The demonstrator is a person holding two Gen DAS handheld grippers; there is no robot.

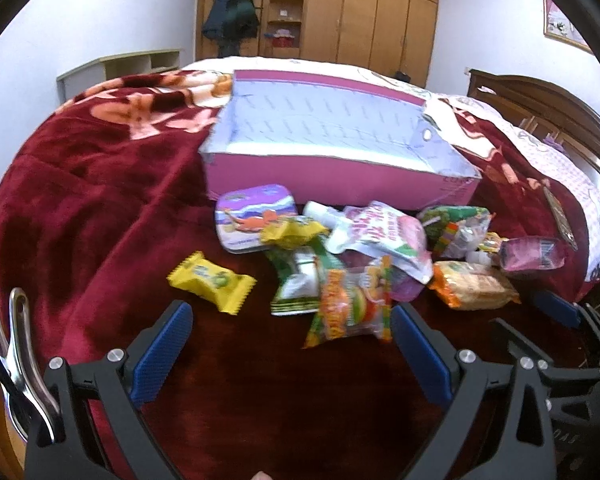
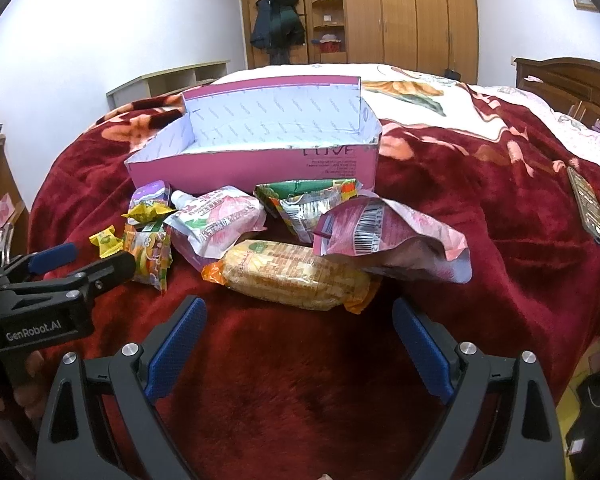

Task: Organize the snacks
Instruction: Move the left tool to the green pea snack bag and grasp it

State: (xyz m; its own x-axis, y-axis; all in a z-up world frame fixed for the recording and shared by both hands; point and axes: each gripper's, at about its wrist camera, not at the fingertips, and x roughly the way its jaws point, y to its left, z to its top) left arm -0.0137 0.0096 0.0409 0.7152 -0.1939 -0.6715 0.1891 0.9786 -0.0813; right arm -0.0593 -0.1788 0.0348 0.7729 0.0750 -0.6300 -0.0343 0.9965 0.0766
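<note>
Both claws are seen released, nothing gripped: left gripper (image 1: pixel 290 330) is held low over the red blanket (image 1: pixel 80 200) just near of the snack pile, right gripper (image 2: pixel 300 326) likewise, its blue pads spread just near of the cracker pack (image 2: pixel 292 280). The pink box (image 2: pixel 256 160) is set open on the blanket at the far side, interior bare as far as can be seen. Snacks are heaped against its near wall: purple tin (image 1: pixel 256 216) far left, yellow candy (image 1: pixel 212 282) lying apart at near left, burger gummy bag (image 1: pixel 352 304) closest to the left gripper, white-pink pouch (image 2: pixel 216 226) in the middle, green-orange bag (image 2: pixel 308 200) touching the box wall, pink foil bag (image 2: pixel 384 236) at right, overlapping the cracker pack's far edge. A flat dark item (image 2: pixel 590 208) is seen well apart at far right; type cannot be told. A wooden wardrobe (image 2: pixel 412 12) is visible behind the bed.
</note>
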